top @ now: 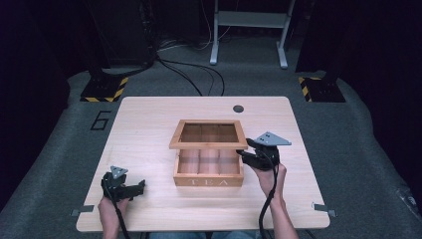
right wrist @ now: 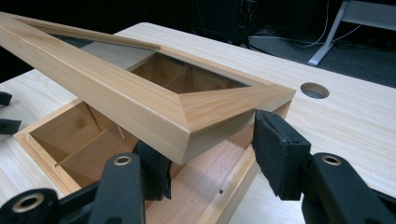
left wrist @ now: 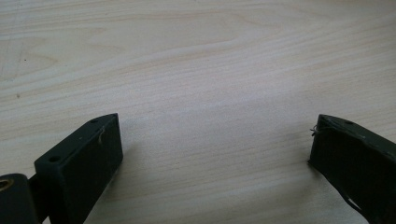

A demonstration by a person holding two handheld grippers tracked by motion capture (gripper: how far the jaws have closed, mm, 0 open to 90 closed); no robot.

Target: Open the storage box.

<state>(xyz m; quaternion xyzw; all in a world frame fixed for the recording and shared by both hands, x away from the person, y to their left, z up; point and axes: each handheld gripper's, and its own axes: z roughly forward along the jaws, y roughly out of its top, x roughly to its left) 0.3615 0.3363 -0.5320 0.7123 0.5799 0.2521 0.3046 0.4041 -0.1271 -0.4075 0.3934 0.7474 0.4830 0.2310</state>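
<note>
From above, the tea box sat just left of the right gripper, its lid half raised; the left gripper rested well apart. The left gripper's jaws gaped over bare table. The right gripper's pads pinched the lid's near corner, its long edge running away leftward.

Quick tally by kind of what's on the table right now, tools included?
Wooden tea box with its hinged lid raised: 1
Handheld tools: 2, left tool and right tool
Total: 3
</note>
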